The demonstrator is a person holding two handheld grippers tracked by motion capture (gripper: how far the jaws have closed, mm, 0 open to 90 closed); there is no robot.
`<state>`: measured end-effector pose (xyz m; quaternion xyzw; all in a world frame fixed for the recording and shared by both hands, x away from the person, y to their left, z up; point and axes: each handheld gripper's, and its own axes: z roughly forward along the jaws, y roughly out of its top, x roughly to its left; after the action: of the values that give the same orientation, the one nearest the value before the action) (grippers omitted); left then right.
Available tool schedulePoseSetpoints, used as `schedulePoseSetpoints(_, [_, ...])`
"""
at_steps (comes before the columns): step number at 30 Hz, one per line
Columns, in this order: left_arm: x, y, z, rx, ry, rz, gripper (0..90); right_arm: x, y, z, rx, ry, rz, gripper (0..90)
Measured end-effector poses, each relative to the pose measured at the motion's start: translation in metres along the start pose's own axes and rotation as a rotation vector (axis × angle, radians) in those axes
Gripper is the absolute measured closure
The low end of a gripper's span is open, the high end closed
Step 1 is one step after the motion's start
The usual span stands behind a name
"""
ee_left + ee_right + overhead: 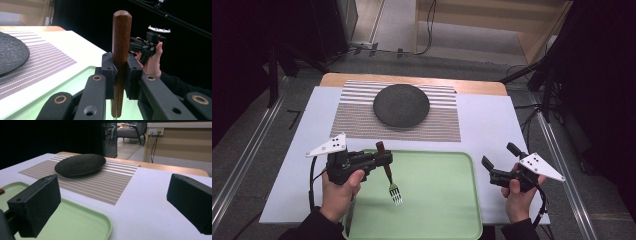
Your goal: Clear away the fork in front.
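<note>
Fork [391,176] with a dark wooden handle hangs over the near left part of the green tray [447,200], tines pointing down toward the tray and handle up. Whether the tines touch the tray I cannot tell. The left gripper [384,159] is clenched on that handle; in the left gripper view the two black pads press it from either side, with the rounded top of the handle [121,37] standing well above them. The left hand [339,192] holds this gripper level, jaws pointing toward the middle of the table.

The right gripper [499,162] sits off the tray's right edge above the white table cover [492,125], its jaws spread wide with nothing between them, and the right hand [519,197] grips it from below.

Beyond the tray lies a striped placemat [362,120], and on it rests a dark round plate [401,105], well apart from the fork and both grippers.
</note>
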<state>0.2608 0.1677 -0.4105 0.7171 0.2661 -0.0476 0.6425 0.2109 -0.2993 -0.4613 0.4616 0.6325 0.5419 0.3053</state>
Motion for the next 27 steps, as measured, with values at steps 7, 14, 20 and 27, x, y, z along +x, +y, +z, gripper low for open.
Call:
schedulePoseSetpoints(7, [0.002, 0.000, -0.005, 0.007, -0.025, -0.015, 80.4, -0.014, -0.006, -0.006, 0.003, -0.034, 0.015, 0.0])
schedulePoseSetpoints(14, [0.006, -0.005, -0.007, 0.031, -0.059, -0.058, 80.4, -0.022, -0.011, -0.012, 0.013, -0.052, 0.023, 0.0])
schedulePoseSetpoints(20, [0.011, -0.012, -0.009, 0.056, -0.083, -0.096, 80.4, -0.025, -0.013, -0.013, 0.015, -0.072, 0.026, 0.0])
schedulePoseSetpoints(27, [0.021, -0.022, -0.013, 0.090, -0.108, -0.155, 80.3, -0.025, -0.015, -0.012, 0.023, -0.079, 0.015, 0.0])
